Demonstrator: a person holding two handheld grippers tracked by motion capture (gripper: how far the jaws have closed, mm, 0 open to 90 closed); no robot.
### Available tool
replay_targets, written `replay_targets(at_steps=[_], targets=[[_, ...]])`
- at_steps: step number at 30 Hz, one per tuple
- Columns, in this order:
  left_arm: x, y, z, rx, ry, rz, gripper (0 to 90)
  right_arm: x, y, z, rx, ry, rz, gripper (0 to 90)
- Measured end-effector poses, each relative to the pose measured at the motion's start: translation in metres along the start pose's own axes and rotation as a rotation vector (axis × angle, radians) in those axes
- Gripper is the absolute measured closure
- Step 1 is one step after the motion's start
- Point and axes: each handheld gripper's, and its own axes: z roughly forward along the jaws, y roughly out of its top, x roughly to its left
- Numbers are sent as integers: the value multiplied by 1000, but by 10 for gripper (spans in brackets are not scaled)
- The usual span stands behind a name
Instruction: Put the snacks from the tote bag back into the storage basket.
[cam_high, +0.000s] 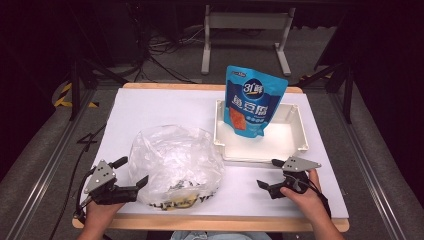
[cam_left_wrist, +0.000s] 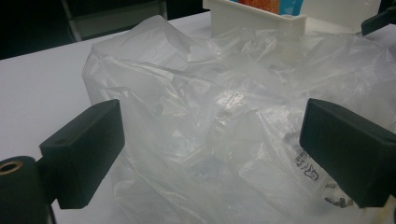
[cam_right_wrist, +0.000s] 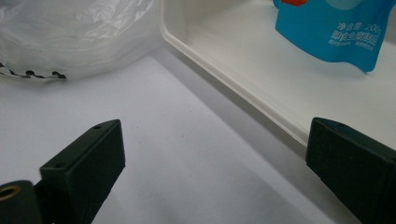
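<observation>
Covering the bench (cam_high: 165, 107), a white sheet carries a crumpled plastic bag (cam_high: 172, 162) at front left, a white tray (cam_high: 295, 137) just right with a blue pouch (cam_high: 255, 102) upright inside. Left gripper (cam_high: 134, 172) gapes wide at the bag; right gripper (cam_high: 268, 173), fingers wide, holds nothing.

Three cameras are watching one white table (cam_high: 150, 107).

The high view is looking forward and down from above the person's side. The left gripper view is sitting close against the clear bag (cam_left_wrist: 224, 116), facing the tray (cam_left_wrist: 261, 21) beyond. The right gripper view is skimming low over the tabletop, sharing bag, tray and blue pouch (cam_right_wrist: 334, 32) with it.
</observation>
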Motion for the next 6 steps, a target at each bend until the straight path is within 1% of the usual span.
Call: replay_targets(at_steps=[4,6], targets=[[1,0,0,-10,-3,-11,50,0,0,0,-2,4,3,56],[1,0,0,-14,-3,-18,42,1,0,0,5,2,-5,56]])
